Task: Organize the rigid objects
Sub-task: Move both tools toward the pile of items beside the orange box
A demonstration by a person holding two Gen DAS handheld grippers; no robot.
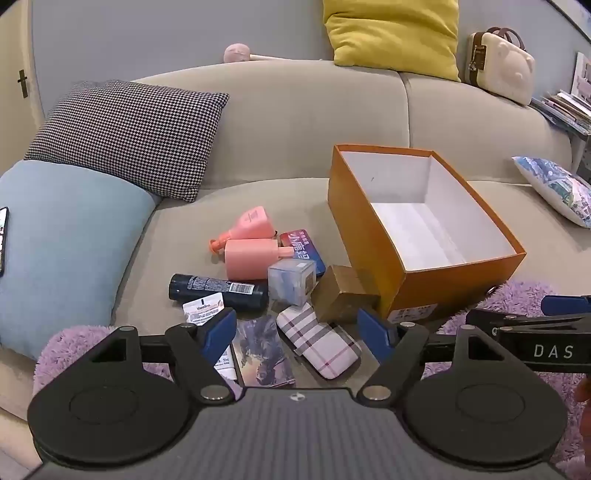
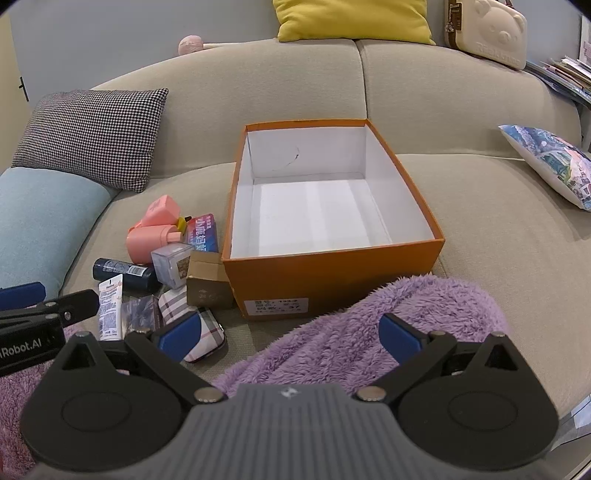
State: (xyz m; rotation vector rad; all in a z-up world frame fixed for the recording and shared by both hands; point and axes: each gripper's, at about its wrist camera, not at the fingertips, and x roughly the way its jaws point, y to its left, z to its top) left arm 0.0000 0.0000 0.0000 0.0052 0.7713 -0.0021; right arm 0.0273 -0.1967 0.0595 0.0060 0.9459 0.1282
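Note:
An empty orange box [image 1: 373,236] [image 2: 332,269] with a white inside stands on the beige sofa seat. Left of it lies a heap: two pink bottles [image 1: 251,254] [image 2: 151,240], a dark spray can [image 1: 218,290] [image 2: 123,273], a clear cube [image 1: 291,280] [image 2: 171,264], a brown carton [image 1: 341,293] [image 2: 208,284], a plaid case [image 1: 319,339] [image 2: 201,332], a white tube [image 1: 205,308] [image 2: 110,308] and a picture card [image 1: 260,350]. My left gripper [image 1: 306,332] hangs open just above the plaid case and card. My right gripper [image 2: 290,332] is open over a purple fluffy blanket [image 2: 369,332], in front of the box.
A blue card packet [image 1: 304,249] [image 2: 203,230] lies behind the bottles. Cushions ring the seat: light blue [image 1: 62,240], houndstooth [image 1: 129,133], yellow [image 1: 393,35] and a printed one [image 1: 557,188]. A cream bear case [image 1: 502,70] sits on the backrest. A phone [image 1: 3,240] rests at far left.

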